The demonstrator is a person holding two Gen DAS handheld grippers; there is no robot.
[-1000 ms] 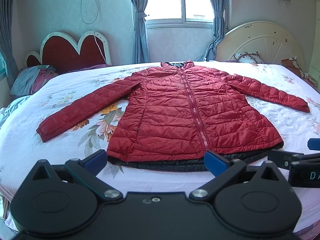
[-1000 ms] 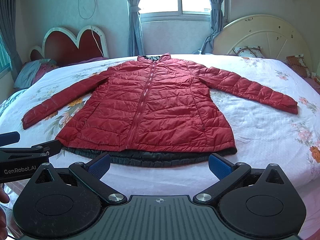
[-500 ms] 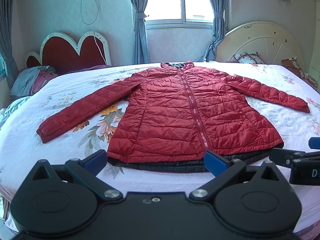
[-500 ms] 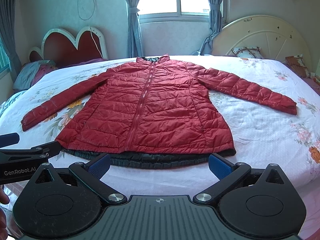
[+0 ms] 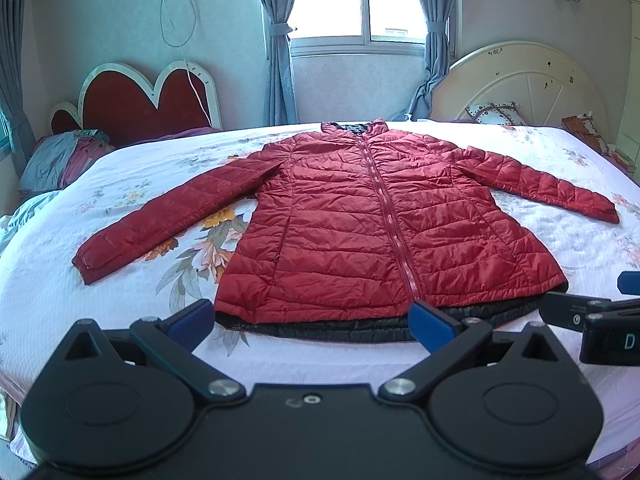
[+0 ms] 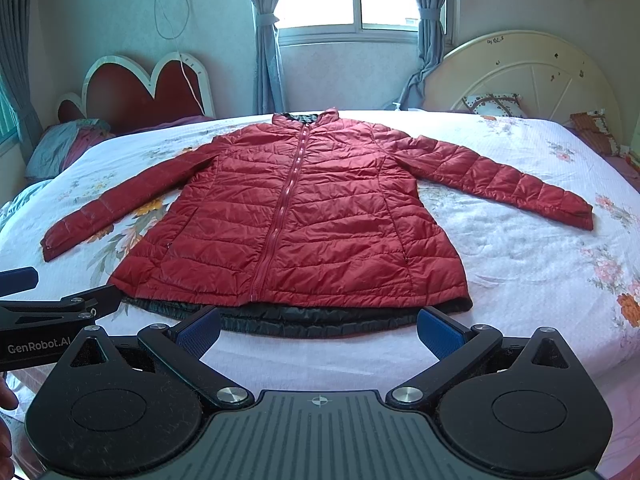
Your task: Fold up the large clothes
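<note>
A red quilted puffer jacket (image 5: 372, 224) lies flat on the bed, zipped, front up, collar at the far side, both sleeves spread out. Its black lining shows along the near hem (image 5: 360, 326). It also shows in the right wrist view (image 6: 296, 216). My left gripper (image 5: 310, 320) is open and empty, just short of the hem. My right gripper (image 6: 318, 334) is open and empty, at the hem's near edge. Each gripper shows at the edge of the other's view: the right one (image 5: 592, 312), the left one (image 6: 48, 304).
The bed (image 5: 580, 248) has a white floral sheet. A heart-shaped red headboard (image 5: 148, 100) stands at the back left, a cream round headboard (image 5: 528, 80) at the back right. Folded bedding (image 5: 60, 156) lies at the far left. A window (image 5: 360, 0) with curtains is behind.
The views have shifted only slightly; the jacket sits a touch further left in the right wrist view. Both grippers stay open.
</note>
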